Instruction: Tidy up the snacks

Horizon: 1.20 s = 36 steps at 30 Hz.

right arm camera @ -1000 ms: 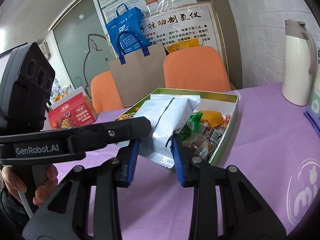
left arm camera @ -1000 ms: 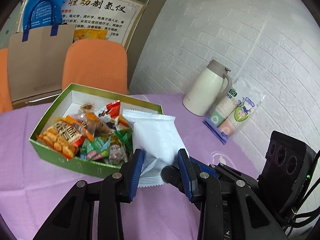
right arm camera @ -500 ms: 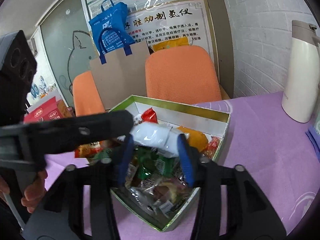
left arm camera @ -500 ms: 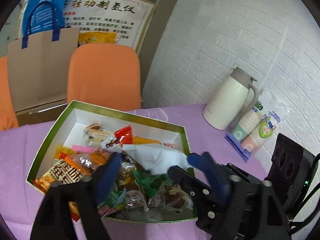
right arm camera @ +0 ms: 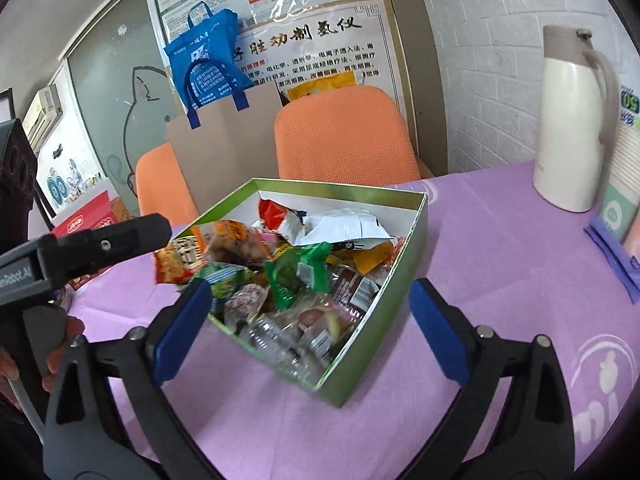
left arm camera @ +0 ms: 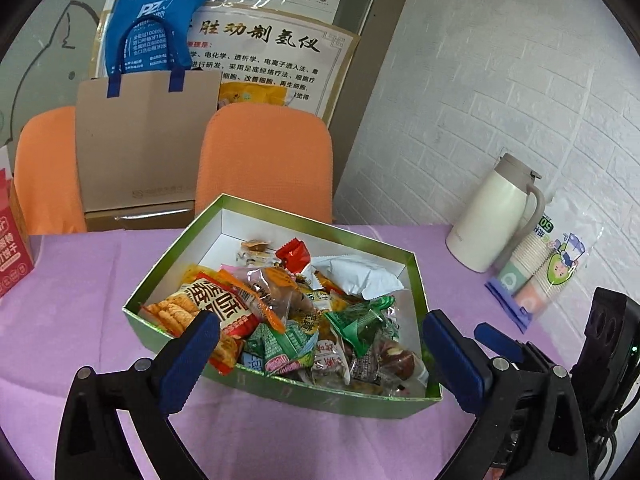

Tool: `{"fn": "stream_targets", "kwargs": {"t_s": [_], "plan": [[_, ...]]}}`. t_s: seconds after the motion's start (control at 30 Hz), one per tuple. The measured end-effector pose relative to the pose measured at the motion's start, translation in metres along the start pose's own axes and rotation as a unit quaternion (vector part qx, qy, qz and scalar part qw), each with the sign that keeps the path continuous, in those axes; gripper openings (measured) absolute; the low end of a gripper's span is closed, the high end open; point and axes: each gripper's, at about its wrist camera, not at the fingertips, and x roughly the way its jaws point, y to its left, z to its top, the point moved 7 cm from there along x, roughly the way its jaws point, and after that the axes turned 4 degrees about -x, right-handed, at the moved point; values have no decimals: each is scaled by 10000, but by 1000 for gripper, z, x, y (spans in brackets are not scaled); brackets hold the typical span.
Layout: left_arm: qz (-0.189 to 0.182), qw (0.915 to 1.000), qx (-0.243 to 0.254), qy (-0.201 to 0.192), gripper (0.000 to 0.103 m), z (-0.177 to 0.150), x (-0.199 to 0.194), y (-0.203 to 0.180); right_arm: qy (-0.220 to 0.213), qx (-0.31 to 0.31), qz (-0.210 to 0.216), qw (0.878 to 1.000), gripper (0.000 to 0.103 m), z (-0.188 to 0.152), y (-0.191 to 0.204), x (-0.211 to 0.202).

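Snacks fill the green box in the middle of the purple tablecloth, and both tools hang just short of its near rim. The left gripper has its blue pads spread wide, nothing between them; the right gripper is equally agape and empty, hovering over the box's near corner. The white packet lies inside, tilted against the far right wall on top of the pile.

By my reading, the packet is placed and the step in hand is clearing away and choosing what comes next. Doing it well means lifting straight up and back so neither pad snags the cardboard rim or a crinkly wrapper, keeping the two tools from crossing, and not nudging the light box across the cloth. If the heap needs tidying, press gently on flat packets, not on the loose, slippery wrapped sweets near the front.

Now the writing. The orange cracker bag at the left of the box carries large Chinese characters; I won't vouch for the exact reading. The left tool's body, seen from the right camera, reads "Robot.AI", the start cut off. Behind the orange chair the poster is headed "肽动制氢仪", its first character hidden. The blue tote bag shows a "PZ"-like logo. The red carton at the far left bears Chinese text, too cropped to read. Beside the white thermos jug, the sleeve of paper cups shows "50".
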Motion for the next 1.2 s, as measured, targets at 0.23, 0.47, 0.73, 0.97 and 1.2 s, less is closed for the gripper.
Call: {"fn": "stream_targets", "kwargs": {"t_s": [0.23, 0.47, 0.73, 0.97, 1.2], "plan": [[888, 9959, 170, 88, 103, -41, -57, 8, 222, -127, -477, 9985, 102, -24, 16, -53], [1078, 9940, -130, 135, 103, -100, -89, 21, 388, -237, -784, 9959, 102, -63, 25, -82], [1386, 9903, 97, 67, 103, -129, -110, 17, 663, -79, -1019, 9926, 102, -96, 16, -83], [1507, 9885, 96, -10, 103, -131, -115, 16, 678, -52, -988, 9928, 102, -99, 18, -84], [1612, 9869, 53, -72, 103, -134, -117, 23, 759, -63, -970, 9924, 102, -103, 22, -77]]}}
